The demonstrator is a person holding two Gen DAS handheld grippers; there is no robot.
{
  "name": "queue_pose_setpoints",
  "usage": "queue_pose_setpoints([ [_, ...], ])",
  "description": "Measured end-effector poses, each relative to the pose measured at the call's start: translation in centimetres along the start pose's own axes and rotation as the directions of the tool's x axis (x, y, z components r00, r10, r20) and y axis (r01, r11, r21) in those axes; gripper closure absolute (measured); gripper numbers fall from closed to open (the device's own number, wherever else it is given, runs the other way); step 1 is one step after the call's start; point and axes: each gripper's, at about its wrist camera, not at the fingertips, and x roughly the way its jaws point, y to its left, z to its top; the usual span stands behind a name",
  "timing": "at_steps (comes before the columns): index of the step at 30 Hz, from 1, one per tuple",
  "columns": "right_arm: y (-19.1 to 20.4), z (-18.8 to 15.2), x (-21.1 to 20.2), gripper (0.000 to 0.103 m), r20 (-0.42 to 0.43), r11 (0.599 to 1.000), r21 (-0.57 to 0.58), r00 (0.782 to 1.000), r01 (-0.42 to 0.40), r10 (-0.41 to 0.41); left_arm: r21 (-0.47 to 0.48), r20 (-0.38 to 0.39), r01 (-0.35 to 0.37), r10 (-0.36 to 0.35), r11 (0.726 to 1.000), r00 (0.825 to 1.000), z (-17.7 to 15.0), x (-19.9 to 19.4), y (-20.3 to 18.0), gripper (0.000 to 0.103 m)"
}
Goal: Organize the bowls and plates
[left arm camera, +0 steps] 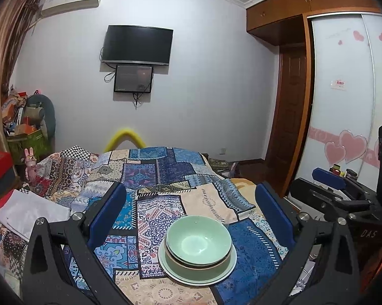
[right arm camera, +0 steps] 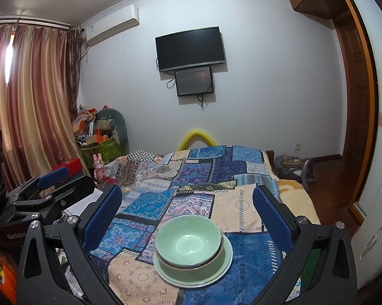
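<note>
On the patchwork quilt (left arm camera: 165, 178) stands one stack of dishes. A pale green plate (left arm camera: 224, 273) lies at the bottom, a brown-rimmed green bowl (left arm camera: 180, 263) sits on it, and a smaller green bowl (left arm camera: 199, 239) nests on top. My left gripper (left arm camera: 191, 190) is open, its blue pads wide apart on either side of the stack, above and short of it. In the right wrist view the same small bowl (right arm camera: 188, 241), brown-rimmed bowl (right arm camera: 211, 267) and plate (right arm camera: 227, 256) lie between the pads of my open right gripper (right arm camera: 188, 193). Neither gripper touches anything.
A folded white cloth (left arm camera: 30, 211) lies on the bed's left side. Boxes and bags (right arm camera: 96, 137) pile up in the far left corner by the curtain (right arm camera: 38, 101). A yellow curved bar (left arm camera: 124, 137) rises at the bed's far end. The wardrobe (left arm camera: 343, 101) stands to the right.
</note>
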Motion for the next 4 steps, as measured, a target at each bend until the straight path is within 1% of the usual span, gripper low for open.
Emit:
queue_pose_setpoints([
  [4, -0.06, -0.01, 0.06, 0.000, -0.004, 1.000, 0.004, 1.000, -0.001, 0.001, 0.001, -0.001, 0.000, 0.000, 1.000, 1.000, 0.06, 0.06, 0.04, 0.000],
])
